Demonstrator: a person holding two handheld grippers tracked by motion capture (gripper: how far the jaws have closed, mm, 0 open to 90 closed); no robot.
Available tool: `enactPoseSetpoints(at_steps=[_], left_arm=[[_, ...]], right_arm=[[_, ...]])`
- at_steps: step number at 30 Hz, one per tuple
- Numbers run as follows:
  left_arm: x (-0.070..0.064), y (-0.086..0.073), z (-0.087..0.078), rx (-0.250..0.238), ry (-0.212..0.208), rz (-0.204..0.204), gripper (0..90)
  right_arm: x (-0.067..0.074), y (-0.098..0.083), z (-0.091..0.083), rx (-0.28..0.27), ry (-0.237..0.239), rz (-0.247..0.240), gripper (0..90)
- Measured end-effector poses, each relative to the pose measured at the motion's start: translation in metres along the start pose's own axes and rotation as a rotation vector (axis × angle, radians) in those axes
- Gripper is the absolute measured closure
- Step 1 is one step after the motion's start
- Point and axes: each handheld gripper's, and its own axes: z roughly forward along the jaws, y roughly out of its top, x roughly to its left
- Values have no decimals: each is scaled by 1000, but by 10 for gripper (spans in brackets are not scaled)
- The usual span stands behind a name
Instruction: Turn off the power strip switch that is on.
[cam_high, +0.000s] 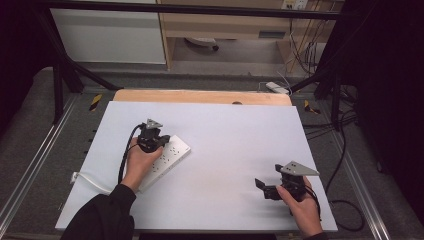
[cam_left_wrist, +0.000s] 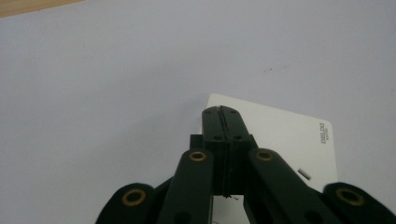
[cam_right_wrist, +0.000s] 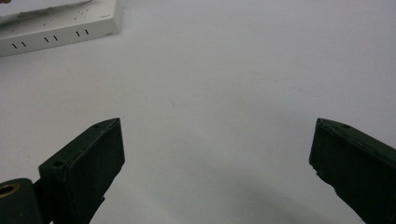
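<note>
Left tongs (cam_high: 159, 141), clenched empty, rest over the power strip (cam_high: 167, 156) near the tabletop's (cam_high: 225, 130) left edge; right tongs (cam_high: 264, 189) wait released, near the right front corner. Next likely: steadying the strip.

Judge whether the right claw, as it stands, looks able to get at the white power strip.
Probably yes: the right claw stands open, and bare white table lies between it and the power strip. The left claw sits shut over the strip.

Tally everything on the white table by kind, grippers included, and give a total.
White power strip: 1
Black grippers: 2, the left gripper over the strip, the right gripper over bare table
Total: 3
</note>
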Motion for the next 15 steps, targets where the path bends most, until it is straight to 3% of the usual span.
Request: enactPoseSetpoints(at_steps=[15], left_arm=[[-1,-1,5,16,-3,-2,900]], right_arm=[[0,0,-1,-4,1,-1,38]])
